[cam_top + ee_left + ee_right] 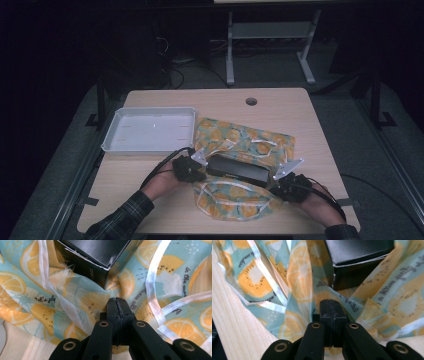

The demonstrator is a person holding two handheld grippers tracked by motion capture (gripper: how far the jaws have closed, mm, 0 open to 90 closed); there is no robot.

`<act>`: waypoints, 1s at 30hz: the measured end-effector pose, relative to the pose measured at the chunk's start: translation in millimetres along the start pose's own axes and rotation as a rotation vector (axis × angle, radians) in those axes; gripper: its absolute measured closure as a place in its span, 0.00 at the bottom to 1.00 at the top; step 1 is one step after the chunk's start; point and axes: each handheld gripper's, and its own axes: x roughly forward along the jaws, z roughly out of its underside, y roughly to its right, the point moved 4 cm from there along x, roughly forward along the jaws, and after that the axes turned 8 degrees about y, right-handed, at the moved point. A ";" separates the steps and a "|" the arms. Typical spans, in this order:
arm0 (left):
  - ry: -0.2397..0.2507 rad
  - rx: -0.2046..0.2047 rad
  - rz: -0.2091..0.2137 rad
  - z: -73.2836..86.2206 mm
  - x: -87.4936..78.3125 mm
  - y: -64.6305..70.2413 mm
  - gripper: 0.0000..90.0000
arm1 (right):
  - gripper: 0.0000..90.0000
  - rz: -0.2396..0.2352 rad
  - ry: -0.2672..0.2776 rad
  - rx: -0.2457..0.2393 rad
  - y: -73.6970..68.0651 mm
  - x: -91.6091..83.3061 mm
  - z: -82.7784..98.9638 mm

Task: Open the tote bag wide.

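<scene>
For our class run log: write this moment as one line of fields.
work: wrapping black box in lemon-print cloth | left gripper: jaws shut, at cloth | right gripper: jaws shut, at cloth | white tray: left of cloth

The person's two forearms come in low and angle inward toward each other. The left hand [167,181], in a dark plaid sleeve, holds the black two-jaw left tongs [117,305] with jaws pressed together. The right hand [316,199], well apart from it, holds the matching black right tongs [333,307], jaws likewise closed tight.
</scene>
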 end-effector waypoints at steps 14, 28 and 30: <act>-0.006 -0.001 0.000 -0.2 -0.3 0.1 0.99 | 0.86 0.017 0.140 -0.006 2.8 -35.4 -20.8; -0.004 -0.002 -0.004 -0.4 -0.1 0.6 0.99 | 0.65 -0.039 0.151 -0.083 5.7 -26.8 -56.7; -0.007 0.002 -0.005 -0.4 -0.2 0.6 0.99 | 0.62 -0.054 0.147 -0.092 6.0 -22.0 -62.8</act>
